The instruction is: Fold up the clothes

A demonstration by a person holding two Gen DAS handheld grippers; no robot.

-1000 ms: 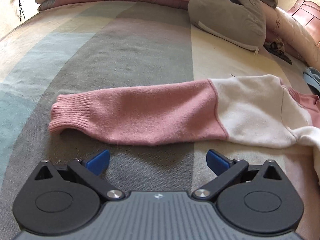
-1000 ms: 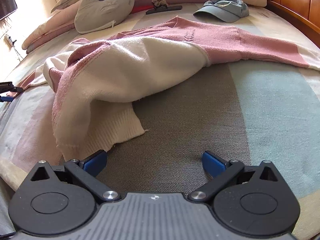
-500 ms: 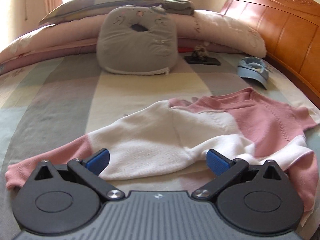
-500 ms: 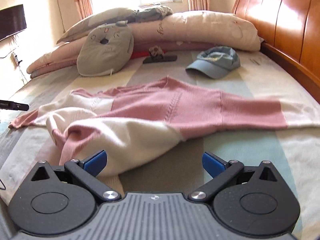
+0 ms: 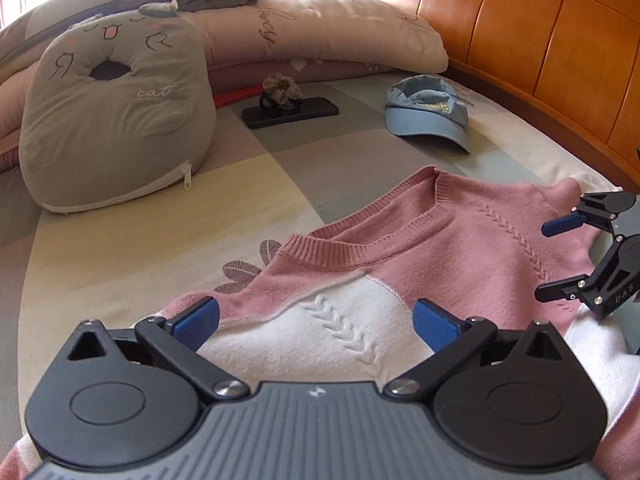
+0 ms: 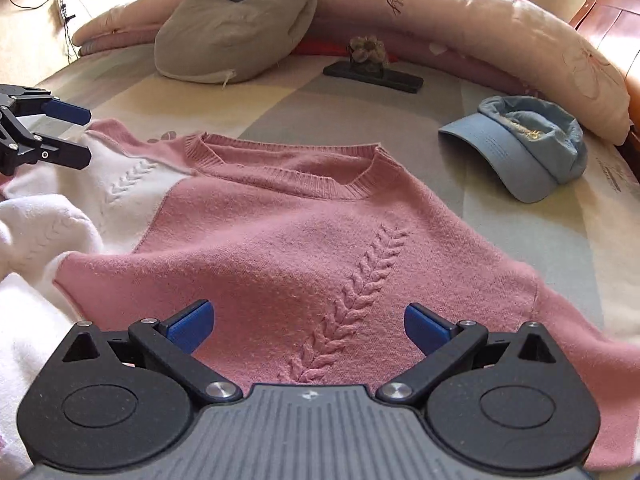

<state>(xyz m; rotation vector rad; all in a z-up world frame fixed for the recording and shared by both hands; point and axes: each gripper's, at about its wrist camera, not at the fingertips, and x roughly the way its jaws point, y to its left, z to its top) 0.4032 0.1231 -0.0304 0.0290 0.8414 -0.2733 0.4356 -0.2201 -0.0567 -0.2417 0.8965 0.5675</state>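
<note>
A pink and white knit sweater lies spread on the bed, its neckline facing the pillows. My left gripper is open over the white shoulder panel, with nothing between its blue pads. Over the pink chest panel and its braided cable stitch, my right gripper is open too. Each gripper shows in the other's view: the right one at the sweater's right edge, the left one at the white shoulder. The sweater's lower part and its sleeves are hidden or bunched at the left.
A grey cat cushion stands at the back left. A dark phone with a hair tie and a blue cap lie beyond the neckline. Long pillows and a wooden headboard close off the back and right.
Both grippers have swung from the sleeve and hem side up to the sweater's shoulders, closer to the neckline. Each has stayed open, and the sweater lies about as before.
</note>
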